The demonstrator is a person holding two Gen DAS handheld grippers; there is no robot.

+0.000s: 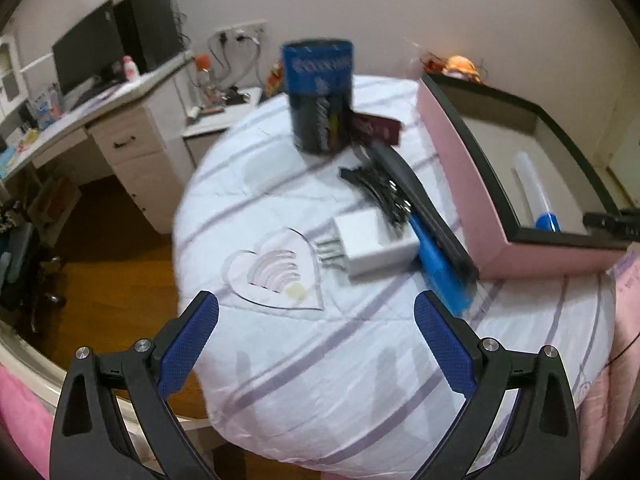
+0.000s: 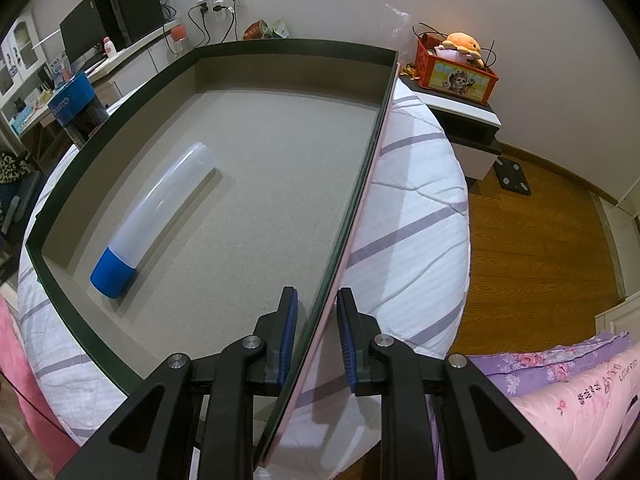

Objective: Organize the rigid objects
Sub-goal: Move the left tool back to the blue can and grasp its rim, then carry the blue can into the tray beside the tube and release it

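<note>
A pink box [image 1: 452, 160] with a dark rim stands on the white quilt; its grey inside [image 2: 260, 184] holds a clear tube with a blue cap [image 2: 156, 216]. My right gripper [image 2: 317, 312] is shut on the box's right wall. Left of the box lie a white charger [image 1: 376, 246], a blue and black comb [image 1: 436, 240], black hair clips [image 1: 380, 192], a dark red card [image 1: 376, 126] and an upright blue and black can [image 1: 320, 96]. My left gripper [image 1: 316, 320] is open and empty, above the quilt short of the charger.
The striped quilt [image 1: 320, 360] covers the bed, wood floor on both sides. A desk with a monitor [image 1: 120, 112] stands far left. A nightstand with a red crate [image 2: 456, 72] stands far right. Pink bedding [image 2: 580, 408] lies near right.
</note>
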